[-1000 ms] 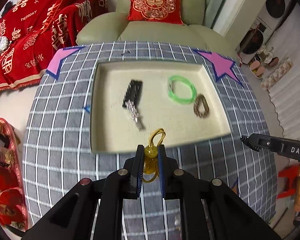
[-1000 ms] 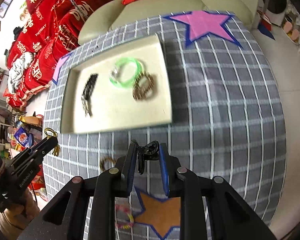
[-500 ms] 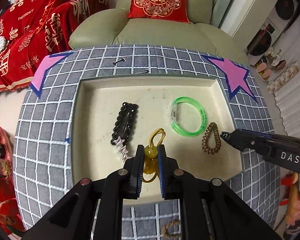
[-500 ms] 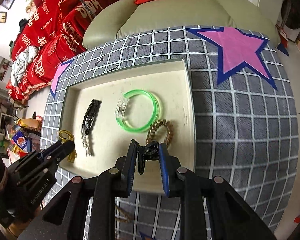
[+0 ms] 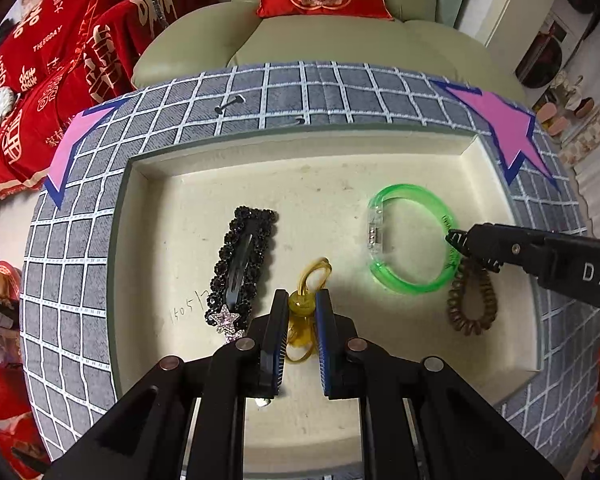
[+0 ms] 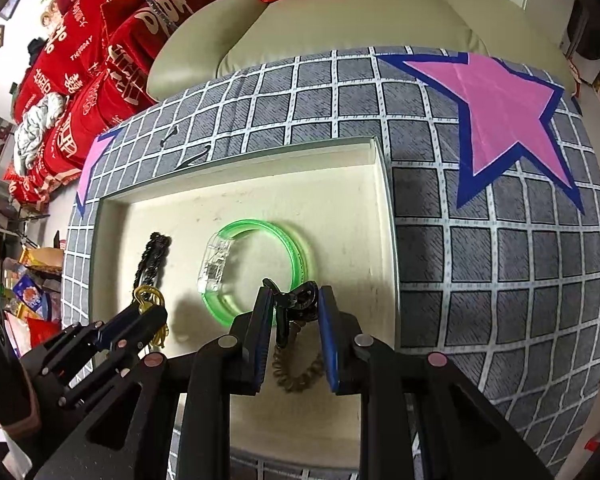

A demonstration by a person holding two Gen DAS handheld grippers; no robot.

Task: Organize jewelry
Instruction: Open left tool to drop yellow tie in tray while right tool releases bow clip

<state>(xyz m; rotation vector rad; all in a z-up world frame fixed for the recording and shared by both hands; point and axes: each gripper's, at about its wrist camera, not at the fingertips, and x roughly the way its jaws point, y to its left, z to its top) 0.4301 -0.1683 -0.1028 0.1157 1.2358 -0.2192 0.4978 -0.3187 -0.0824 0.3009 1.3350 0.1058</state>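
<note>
A cream tray (image 5: 152, 264) lies on the grey checked table. My left gripper (image 5: 302, 300) is shut on a yellow hair tie (image 5: 300, 308) low over the tray's middle, next to a black beaded hair clip (image 5: 242, 264). My right gripper (image 6: 296, 300) is shut on a small black claw clip (image 6: 296, 300) above the green bangle (image 6: 292, 248) and the brown spiral hair tie (image 6: 296, 372). In the left wrist view the right gripper (image 5: 454, 238) hangs over the green bangle (image 5: 404, 284) and brown tie (image 5: 472, 304). The left gripper (image 6: 148, 308) also shows in the right wrist view.
Two black bobby pins (image 5: 230, 104) lie on the cloth behind the tray. Pink stars (image 6: 496, 108) mark the table corners. A beige sofa (image 5: 340, 40) with a red cushion and red blankets stands beyond the table.
Both grippers have moved forward from the table's front edge over the tray and dropped lower, each still holding its item.
</note>
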